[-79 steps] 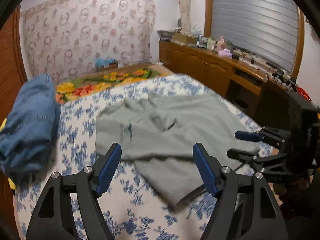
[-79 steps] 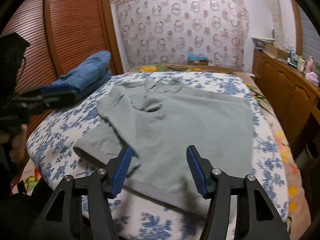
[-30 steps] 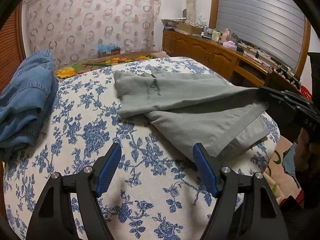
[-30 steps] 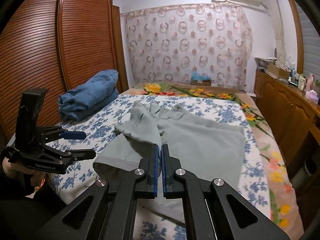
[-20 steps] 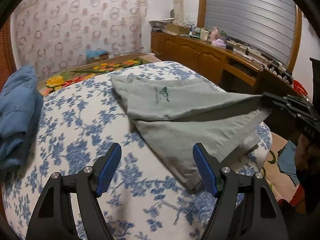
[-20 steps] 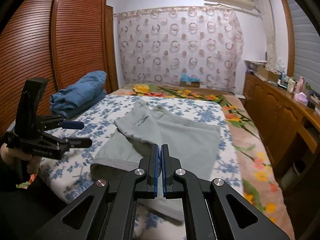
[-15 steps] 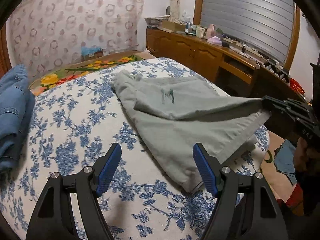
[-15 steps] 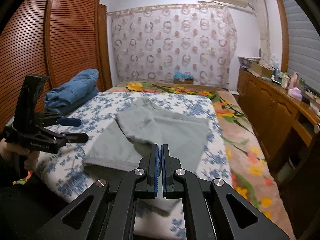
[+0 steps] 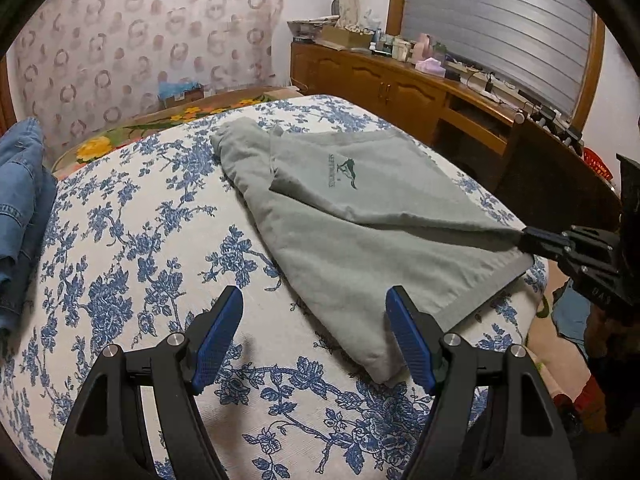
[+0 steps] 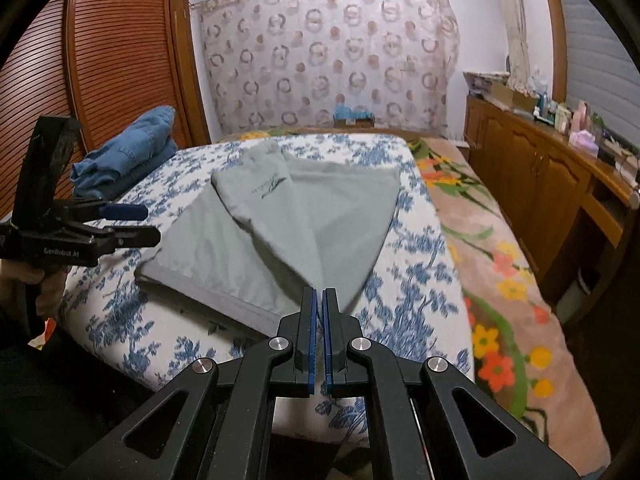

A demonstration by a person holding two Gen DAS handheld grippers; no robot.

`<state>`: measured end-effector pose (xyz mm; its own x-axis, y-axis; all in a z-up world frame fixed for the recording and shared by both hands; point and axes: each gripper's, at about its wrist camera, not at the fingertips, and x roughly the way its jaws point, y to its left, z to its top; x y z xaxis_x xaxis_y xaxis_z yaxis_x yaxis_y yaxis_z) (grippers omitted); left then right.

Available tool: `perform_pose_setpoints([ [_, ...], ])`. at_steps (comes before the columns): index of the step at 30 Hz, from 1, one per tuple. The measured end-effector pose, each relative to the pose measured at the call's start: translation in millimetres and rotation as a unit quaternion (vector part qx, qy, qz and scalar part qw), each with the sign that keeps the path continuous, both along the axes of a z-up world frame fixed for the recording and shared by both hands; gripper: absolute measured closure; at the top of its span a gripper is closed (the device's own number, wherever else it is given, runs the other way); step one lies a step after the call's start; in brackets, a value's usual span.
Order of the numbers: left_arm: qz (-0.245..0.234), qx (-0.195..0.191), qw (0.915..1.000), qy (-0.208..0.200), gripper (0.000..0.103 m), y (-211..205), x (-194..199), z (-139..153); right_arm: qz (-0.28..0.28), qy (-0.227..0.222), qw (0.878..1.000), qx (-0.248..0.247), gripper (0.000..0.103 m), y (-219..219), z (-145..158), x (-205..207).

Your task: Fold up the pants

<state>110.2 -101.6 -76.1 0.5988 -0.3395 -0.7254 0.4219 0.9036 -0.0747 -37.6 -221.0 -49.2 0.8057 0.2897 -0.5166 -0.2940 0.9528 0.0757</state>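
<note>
The right gripper [image 10: 319,312] pinches a lifted corner of the grey pants [image 9: 360,232] on the bed [image 9: 140,240]; the left gripper [image 9: 314,344] hovers, fingers spread.

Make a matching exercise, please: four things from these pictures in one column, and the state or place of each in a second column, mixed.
Column 1:
1. left tool
2. right tool
3. grey pants
4. blue jeans

Column 2:
A. piled near the wooden wardrobe
B. open, holding nothing
C. one corner lifted off the bed
D. shut on fabric

Pairs: 1-B, 2-D, 3-C, 4-A
</note>
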Motion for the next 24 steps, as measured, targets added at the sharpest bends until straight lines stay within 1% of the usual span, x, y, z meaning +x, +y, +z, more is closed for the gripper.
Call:
perform_pose_setpoints([
  [4, 0.002, 0.003, 1.0000, 0.005, 0.028, -1, 2, -5, 0.000, 0.007, 1.000, 0.001, 0.100, -5, 3, 3],
  [8, 0.004, 0.004, 1.0000, 0.007, 0.028, 0, 1, -8, -0.004, 0.014, 1.000, 0.015, 0.100, -13, 9, 10],
  [10, 0.007, 0.003, 0.9999, 0.007, 0.028, 2, 1, -7, -0.008, 0.015, 1.000, 0.020, 0.100, -17, 7, 11],
  [11, 0.009, 0.002, 0.9999, 0.005, 0.028, 4, 1, -6, -0.011, 0.015, 1.000, 0.020, 0.097, -18, 6, 10],
  [12, 0.011, 0.000, 0.9999, 0.004, 0.028, 5, 1, -5, -0.016, 0.014, 1.000, 0.018, 0.091, -18, 7, 10],
  [14, 0.014, -0.003, 0.9999, 0.000, 0.028, 8, 0, -2, -0.023, 0.009, 1.000, 0.015, 0.088, -17, 9, 11],
  [16, 0.017, -0.006, 0.9998, -0.005, 0.028, 11, 0, 3, -0.019, 0.001, 1.000, 0.020, 0.086, -17, 12, 9],
  [19, 0.020, -0.007, 0.9997, -0.015, 0.028, 16, 3, 10, -0.020, -0.011, 1.000, 0.009, 0.073, -12, 21, 14],
  [20, 0.023, -0.006, 0.9996, -0.017, 0.028, 18, 5, 12, -0.017, -0.015, 1.000, 0.007, 0.070, -8, 22, 17],
  [24, 0.032, -0.007, 0.9992, -0.024, 0.028, 25, 12, 17, 0.006, -0.025, 1.000, 0.002, 0.068, 6, 32, 31],
])
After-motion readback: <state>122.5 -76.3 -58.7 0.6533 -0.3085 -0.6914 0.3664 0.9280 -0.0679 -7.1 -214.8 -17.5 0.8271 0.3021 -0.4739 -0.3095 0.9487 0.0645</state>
